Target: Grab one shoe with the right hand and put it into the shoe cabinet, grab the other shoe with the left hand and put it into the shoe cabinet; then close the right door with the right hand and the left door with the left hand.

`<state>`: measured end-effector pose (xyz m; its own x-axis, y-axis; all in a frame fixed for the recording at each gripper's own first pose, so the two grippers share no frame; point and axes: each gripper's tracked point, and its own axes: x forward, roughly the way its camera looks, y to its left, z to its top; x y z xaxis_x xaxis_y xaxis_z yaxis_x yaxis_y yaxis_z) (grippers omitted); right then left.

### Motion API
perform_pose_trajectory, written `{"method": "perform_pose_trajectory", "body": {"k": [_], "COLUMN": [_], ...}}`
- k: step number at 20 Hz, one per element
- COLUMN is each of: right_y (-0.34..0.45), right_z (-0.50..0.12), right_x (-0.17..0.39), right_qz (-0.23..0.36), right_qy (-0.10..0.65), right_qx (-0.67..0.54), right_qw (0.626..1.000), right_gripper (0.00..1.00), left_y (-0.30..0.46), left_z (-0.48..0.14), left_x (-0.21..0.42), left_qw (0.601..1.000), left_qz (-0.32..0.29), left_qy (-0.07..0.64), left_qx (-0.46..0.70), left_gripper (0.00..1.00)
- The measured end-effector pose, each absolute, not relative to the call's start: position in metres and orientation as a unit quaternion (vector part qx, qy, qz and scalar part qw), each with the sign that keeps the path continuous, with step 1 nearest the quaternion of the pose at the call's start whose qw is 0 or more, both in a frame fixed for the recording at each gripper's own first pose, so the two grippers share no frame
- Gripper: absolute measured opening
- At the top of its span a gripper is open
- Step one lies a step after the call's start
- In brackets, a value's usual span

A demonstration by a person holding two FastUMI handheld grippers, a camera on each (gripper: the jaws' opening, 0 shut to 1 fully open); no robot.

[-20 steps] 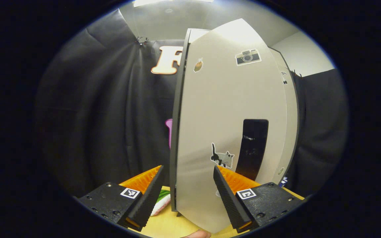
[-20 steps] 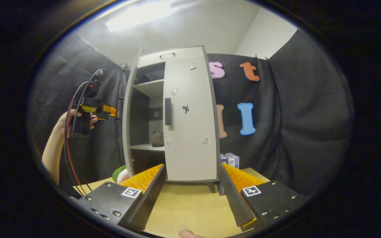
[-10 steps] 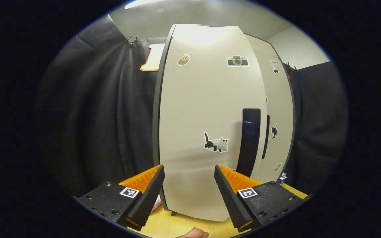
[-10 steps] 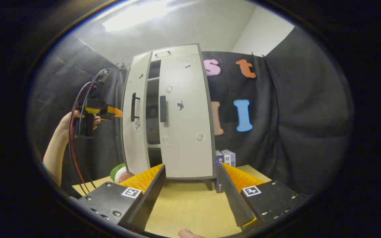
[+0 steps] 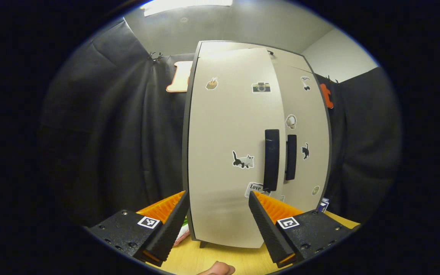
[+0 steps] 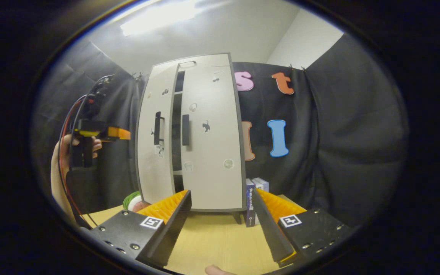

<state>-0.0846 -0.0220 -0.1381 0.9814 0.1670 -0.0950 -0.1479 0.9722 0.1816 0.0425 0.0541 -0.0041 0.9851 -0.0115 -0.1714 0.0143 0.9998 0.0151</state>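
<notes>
Both fingers of the right hand-held gripper [image 6: 220, 225] stand apart, empty, above the worktop [image 6: 212, 240]. The left hand-held gripper [image 5: 217, 223] is also spread, just short of the shoe cabinet [image 5: 220, 236], whose left door [image 6: 155, 152] stays slightly ajar.

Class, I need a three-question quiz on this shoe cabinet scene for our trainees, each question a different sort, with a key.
1. True or false: the left door of the shoe cabinet is fully shut against the right door.
2. Multiple choice: what stands on the table just right of the cabinet's foot? A. small boxes B. a kettle C. a lamp
3. Fill in: the left gripper and the right gripper both have their fingers ____.

Key
1. False: in the right gripper view a dark gap shows between the doors.
2. A
3. open, holding nothing
</notes>
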Motion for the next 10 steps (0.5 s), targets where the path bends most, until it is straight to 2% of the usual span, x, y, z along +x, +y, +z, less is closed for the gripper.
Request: {"method": "perform_pose_trajectory", "body": {"k": [5,6,7,10], "right_y": [-0.020,-0.018,-0.015,-0.005], "right_z": [-0.121,-0.120,-0.117,-0.114], "right_x": [-0.071,-0.069,-0.065,-0.052], "right_qz": [0.080,0.082,0.086,0.090], "right_qy": [0.048,0.048,0.048,0.057], "right_qx": [0.086,0.079,0.073,0.057], "right_qw": [0.992,0.992,0.992,0.993], "right_gripper": [0.95,0.95,0.95,0.95], "left_y": [0.046,0.043,0.039,0.029], "left_z": [-0.019,-0.021,-0.025,-0.038], "left_x": [0.005,-0.003,-0.011,-0.025], "left_qw": [0.996,0.996,0.997,0.996], "left_qz": [-0.019,-0.020,-0.024,-0.023], "left_qy": [0.086,0.081,0.079,0.082], "left_qx": [0.020,0.017,0.010,0.003], "left_gripper": [0.96,0.93,0.96,0.96]}}
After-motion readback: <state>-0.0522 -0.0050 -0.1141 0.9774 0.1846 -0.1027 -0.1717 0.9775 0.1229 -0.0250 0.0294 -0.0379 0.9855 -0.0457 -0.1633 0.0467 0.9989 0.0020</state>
